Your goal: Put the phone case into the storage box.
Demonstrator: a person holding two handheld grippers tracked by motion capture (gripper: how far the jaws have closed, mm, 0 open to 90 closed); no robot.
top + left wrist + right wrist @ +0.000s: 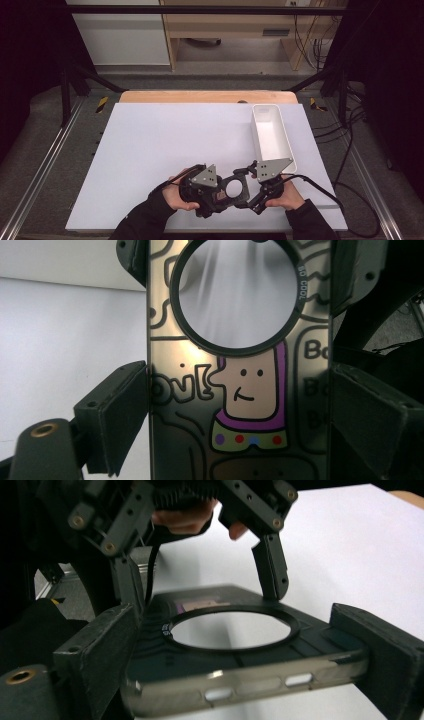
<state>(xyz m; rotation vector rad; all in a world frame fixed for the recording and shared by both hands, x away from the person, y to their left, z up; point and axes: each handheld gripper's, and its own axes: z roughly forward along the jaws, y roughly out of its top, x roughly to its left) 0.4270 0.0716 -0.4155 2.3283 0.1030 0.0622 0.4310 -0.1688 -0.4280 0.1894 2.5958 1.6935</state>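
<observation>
A dark see-through phone case [234,189] with a round ring and cartoon drawings is held just above the white table top [160,145] near its front edge. My left gripper [222,194] is shut on the case from the left, and its pads press both long sides [240,390]. My right gripper [248,194] is shut on the case from the right. In the right gripper view the case [235,655] lies flat between my right gripper's pads [100,650], with its edge and button slots facing me. My left gripper [200,580] clamps the far end.
An empty white oblong bin [288,142] stands at the right, just beyond my right gripper. A wooden strip [200,96] borders the table's far edge. Metal rails and cables run along both sides.
</observation>
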